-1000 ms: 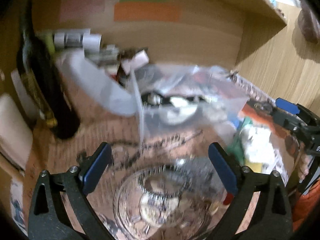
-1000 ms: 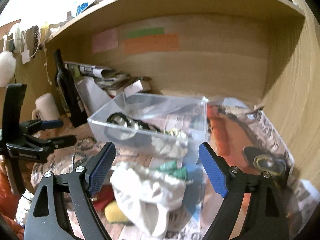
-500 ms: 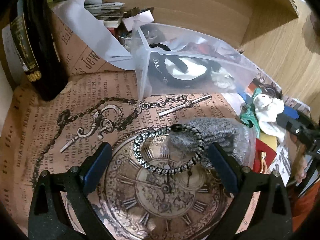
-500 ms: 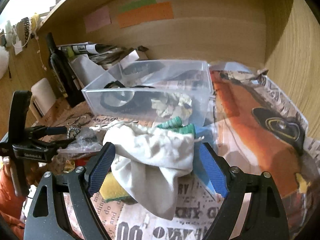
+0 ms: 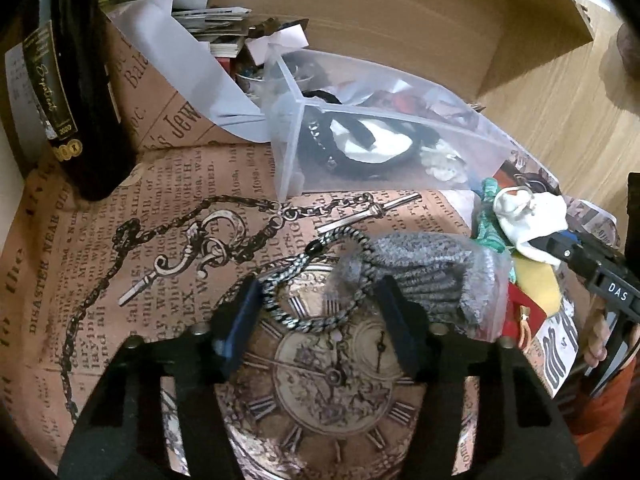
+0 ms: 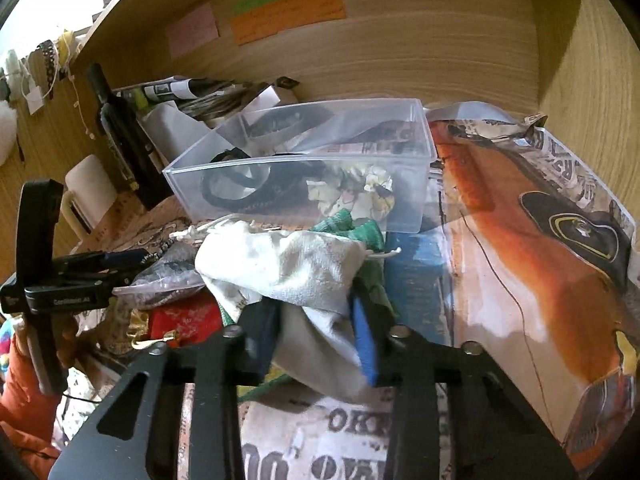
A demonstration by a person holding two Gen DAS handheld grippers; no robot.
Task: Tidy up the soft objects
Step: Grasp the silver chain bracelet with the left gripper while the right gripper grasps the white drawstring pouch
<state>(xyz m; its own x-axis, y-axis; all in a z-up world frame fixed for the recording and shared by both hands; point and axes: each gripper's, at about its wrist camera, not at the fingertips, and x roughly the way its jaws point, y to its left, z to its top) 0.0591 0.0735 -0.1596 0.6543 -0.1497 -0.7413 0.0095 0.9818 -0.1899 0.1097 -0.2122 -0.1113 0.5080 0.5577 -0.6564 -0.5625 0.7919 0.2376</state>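
Note:
A black-and-white braided cord loop (image 5: pixel 316 280) lies on the printed paper, partly over a grey knit cloth in a clear bag (image 5: pixel 436 276). My left gripper (image 5: pixel 320 312) has its fingers on either side of the loop, touching or nearly touching it. My right gripper (image 6: pixel 314 332) is shut on a white drawstring pouch (image 6: pixel 288 264), which also shows in the left wrist view (image 5: pixel 532 216). A clear plastic box (image 6: pixel 304 168) behind holds black bands and a floral scrunchie (image 6: pixel 356 192). A green cloth (image 6: pixel 360 232) lies behind the pouch.
A dark wine bottle (image 5: pixel 68 80) stands at the left, with papers and clutter behind the box. A red pouch (image 6: pixel 184 316), a yellow item (image 5: pixel 536 284) and a blue item (image 6: pixel 412 276) lie between the grippers. Wooden shelf walls close the back and right.
My left gripper has lowered onto the cord loop and narrowed around it. My right gripper has dropped onto the white pouch and closed on it.

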